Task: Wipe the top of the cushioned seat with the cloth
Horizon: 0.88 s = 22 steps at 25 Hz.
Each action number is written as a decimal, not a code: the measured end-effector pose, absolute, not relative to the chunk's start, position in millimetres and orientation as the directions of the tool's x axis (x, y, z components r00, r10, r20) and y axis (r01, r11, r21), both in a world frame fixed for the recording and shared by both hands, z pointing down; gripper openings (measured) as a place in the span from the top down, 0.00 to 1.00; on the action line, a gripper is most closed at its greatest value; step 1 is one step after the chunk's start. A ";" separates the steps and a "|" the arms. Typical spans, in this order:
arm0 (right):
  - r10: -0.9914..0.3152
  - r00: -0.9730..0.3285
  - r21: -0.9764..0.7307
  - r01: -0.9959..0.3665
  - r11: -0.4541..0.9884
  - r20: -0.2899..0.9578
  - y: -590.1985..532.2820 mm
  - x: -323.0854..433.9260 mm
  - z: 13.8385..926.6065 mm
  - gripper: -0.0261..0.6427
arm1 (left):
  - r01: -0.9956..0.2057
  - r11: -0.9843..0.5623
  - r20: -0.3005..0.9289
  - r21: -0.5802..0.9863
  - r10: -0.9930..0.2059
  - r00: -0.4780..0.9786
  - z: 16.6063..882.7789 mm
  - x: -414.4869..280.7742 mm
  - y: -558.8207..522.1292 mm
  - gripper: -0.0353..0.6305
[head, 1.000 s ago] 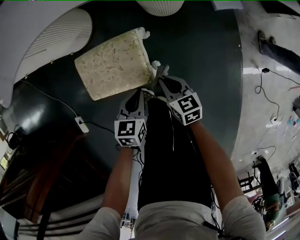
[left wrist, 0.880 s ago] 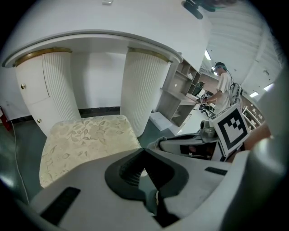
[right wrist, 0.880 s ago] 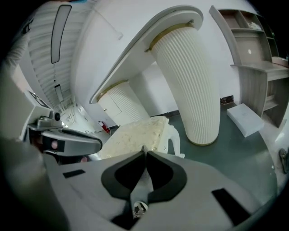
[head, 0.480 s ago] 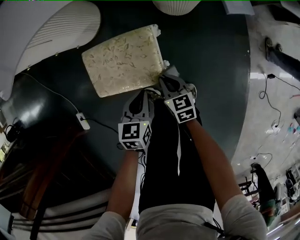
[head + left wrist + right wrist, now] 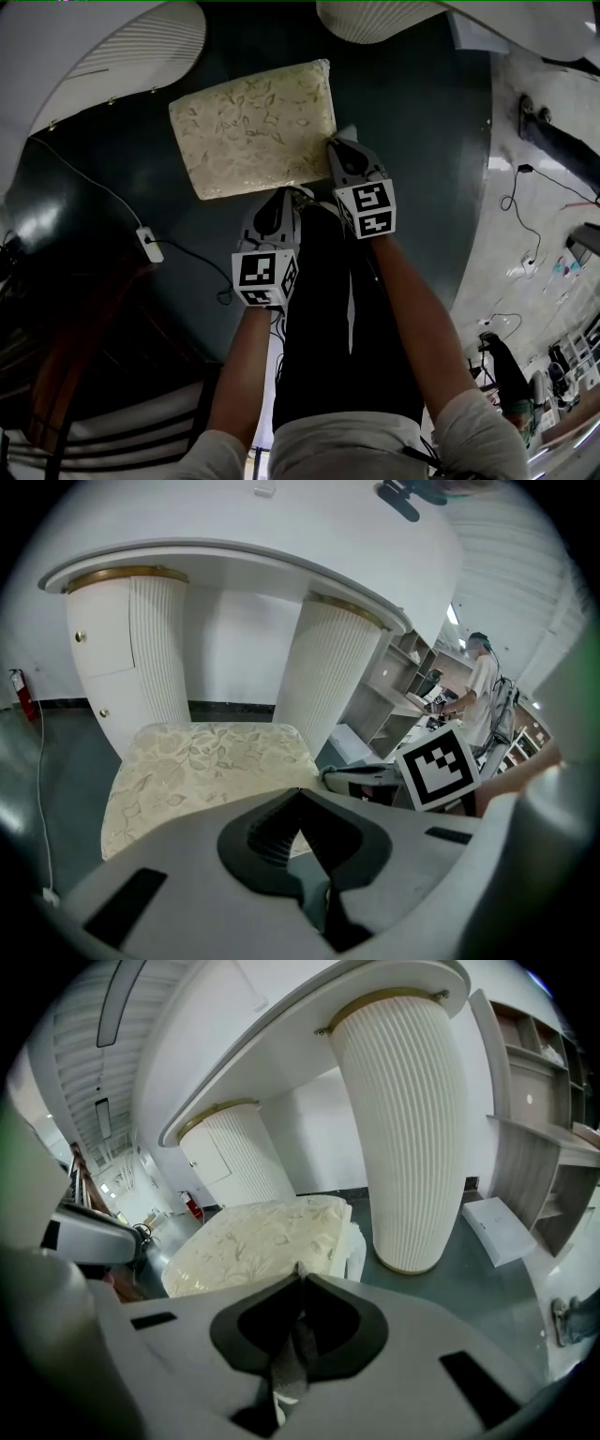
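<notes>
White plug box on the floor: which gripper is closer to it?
Left. The left gripper sits right of the plug box; the right gripper is farther right, beside the seat.

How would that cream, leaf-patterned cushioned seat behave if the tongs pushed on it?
The cream, leaf-patterned cushioned seat would probably give softly under pressure, since its top looks padded with rounded edges. It seems unlikely to tip, being broad and low. Shoved sideways it might slide, because the dark floor looks smooth and glossy.
</notes>
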State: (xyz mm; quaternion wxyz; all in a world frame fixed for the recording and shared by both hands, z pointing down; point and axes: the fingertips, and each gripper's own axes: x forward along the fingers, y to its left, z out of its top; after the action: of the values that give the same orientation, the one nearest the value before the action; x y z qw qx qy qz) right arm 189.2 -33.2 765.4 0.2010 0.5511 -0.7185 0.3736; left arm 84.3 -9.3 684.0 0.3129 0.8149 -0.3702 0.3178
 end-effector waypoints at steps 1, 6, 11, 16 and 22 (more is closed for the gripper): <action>-0.644 -0.307 -0.312 -0.944 0.111 0.700 -38.1 188.7 763.6 0.92 | -0.803 -0.527 0.750 0.278 -0.404 0.524 682.9 81.8 -11.7 0.93; -0.671 -0.269 -0.276 -0.956 0.099 0.691 -69.3 187.0 760.5 0.92 | -0.785 -0.547 0.734 0.292 -0.398 0.551 679.6 73.8 -29.5 0.93; -0.667 -0.284 -0.252 -0.957 0.147 0.688 -91.0 182.9 756.8 0.92 | -0.800 -0.524 0.745 0.291 -0.401 0.533 681.5 66.9 -39.8 0.93; -0.656 -0.300 -0.262 -0.952 0.158 0.693 -113.9 189.0 757.4 0.92 | -0.815 -0.501 0.745 0.292 -0.415 0.522 672.5 71.1 -54.5 0.93; -0.613 -0.336 -0.237 -0.942 0.240 0.715 -144.7 190.5 758.0 0.92 | -0.846 -0.439 0.752 0.303 -0.435 0.495 669.0 71.9 -72.7 0.93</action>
State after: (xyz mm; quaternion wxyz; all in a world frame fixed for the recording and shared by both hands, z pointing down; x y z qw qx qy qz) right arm 190.5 -144.7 758.0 0.2480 0.5202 -0.7472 0.3311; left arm 71.9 -72.7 669.0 0.3433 0.7934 -0.4036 0.2995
